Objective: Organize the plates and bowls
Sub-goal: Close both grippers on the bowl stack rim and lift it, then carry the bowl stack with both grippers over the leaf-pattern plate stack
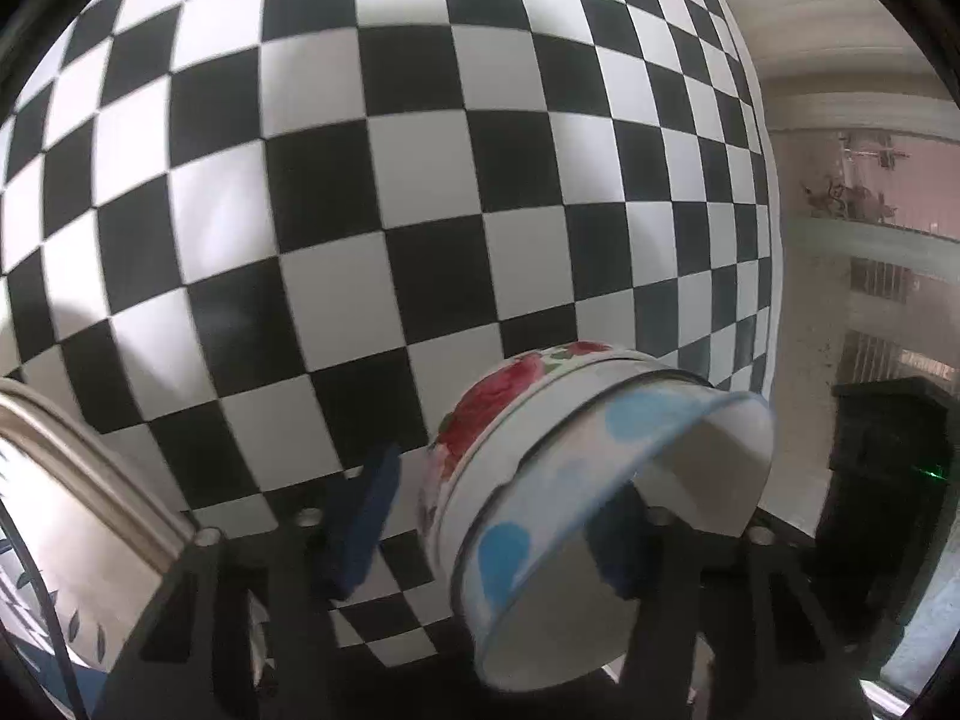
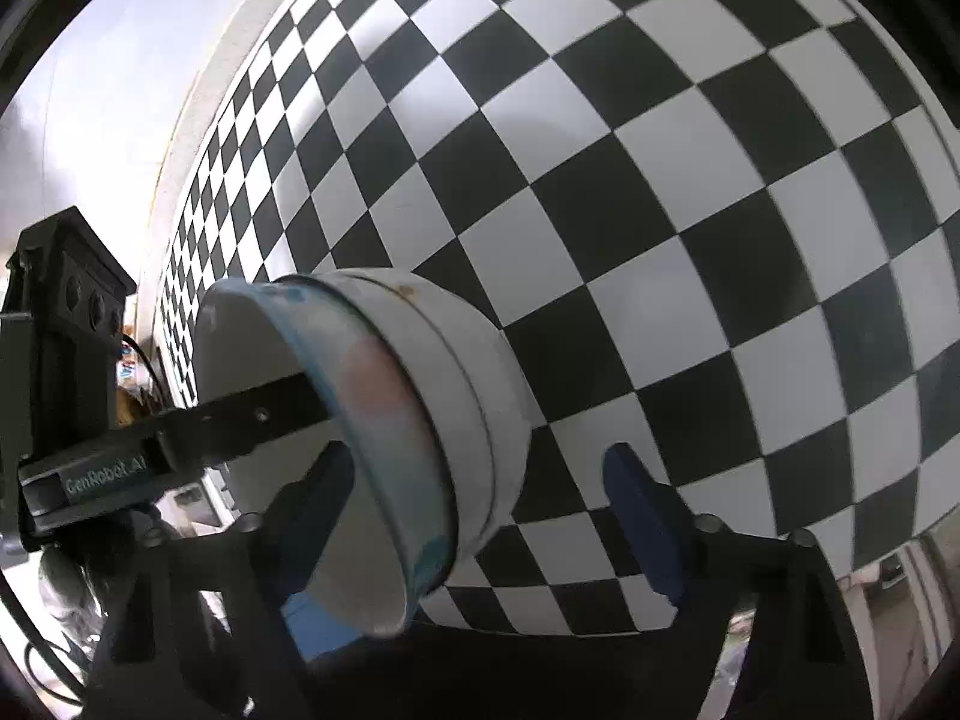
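Observation:
Two nested bowls lie tipped on their side over the checkered cloth (image 1: 360,180). The outer one is a white bowl with red roses (image 1: 480,414) and the inner one a white bowl with blue spots (image 1: 510,546). My left gripper (image 1: 492,498) straddles their wall, one pad inside the blue-spotted bowl. Its outer pad (image 1: 366,516) stands clear of the rose bowl, so it is open. In the right wrist view the same stack (image 2: 468,360) sits between the fingers of my right gripper (image 2: 477,462), which is open, with a gap at the outer pad (image 2: 636,516). A finger of the left gripper (image 2: 258,411) reaches into the bowl.
A white dish with a metal rim and leaf pattern (image 1: 72,510) stands at the lower left of the left wrist view. A black box (image 1: 888,456) stands at the right there, and at the left (image 2: 60,312) in the right wrist view. The cloth's edge (image 1: 762,180) runs along a wall.

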Demonstrator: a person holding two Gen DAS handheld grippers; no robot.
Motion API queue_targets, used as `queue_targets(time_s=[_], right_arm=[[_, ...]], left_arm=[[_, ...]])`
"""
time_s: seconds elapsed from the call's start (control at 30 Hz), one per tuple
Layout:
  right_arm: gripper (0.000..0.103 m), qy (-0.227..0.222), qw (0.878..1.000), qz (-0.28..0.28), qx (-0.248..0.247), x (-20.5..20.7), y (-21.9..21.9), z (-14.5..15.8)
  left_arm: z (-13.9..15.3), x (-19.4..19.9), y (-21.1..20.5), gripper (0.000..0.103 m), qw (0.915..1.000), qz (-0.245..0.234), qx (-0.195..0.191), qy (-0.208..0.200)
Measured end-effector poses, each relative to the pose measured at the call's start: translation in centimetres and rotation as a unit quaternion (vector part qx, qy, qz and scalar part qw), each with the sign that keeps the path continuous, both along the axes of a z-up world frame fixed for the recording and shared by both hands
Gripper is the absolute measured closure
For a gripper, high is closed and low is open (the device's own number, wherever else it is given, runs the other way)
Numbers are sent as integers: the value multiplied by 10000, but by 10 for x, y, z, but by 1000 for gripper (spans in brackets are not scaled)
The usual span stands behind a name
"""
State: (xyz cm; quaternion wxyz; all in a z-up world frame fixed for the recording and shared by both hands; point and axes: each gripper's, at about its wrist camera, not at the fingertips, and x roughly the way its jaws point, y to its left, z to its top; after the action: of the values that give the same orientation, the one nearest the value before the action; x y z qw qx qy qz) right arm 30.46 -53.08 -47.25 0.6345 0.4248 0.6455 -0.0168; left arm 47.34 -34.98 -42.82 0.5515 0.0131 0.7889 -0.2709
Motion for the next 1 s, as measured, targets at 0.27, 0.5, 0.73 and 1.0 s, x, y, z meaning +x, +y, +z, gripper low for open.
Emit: queue_targets(time_s=[0.27, 0.5, 0.73, 1.0], right_arm=[[46, 63, 9981, -249, 560, 12, 9, -25], [50, -65, 9967, -410, 691, 7, 8, -27], [52, -219, 9968, -347, 679, -4, 7, -23], [54, -308, 9976, -312, 529, 1, 12, -9]], left_arm=[[-5, 4, 0, 56, 9997, 48, -188, 122], [3, -2, 4, 57, 9991, -166, -338, -189], [8, -1, 1, 57, 9980, -236, -457, -377], [13, 0, 2, 57, 9970, -203, -618, -428]])
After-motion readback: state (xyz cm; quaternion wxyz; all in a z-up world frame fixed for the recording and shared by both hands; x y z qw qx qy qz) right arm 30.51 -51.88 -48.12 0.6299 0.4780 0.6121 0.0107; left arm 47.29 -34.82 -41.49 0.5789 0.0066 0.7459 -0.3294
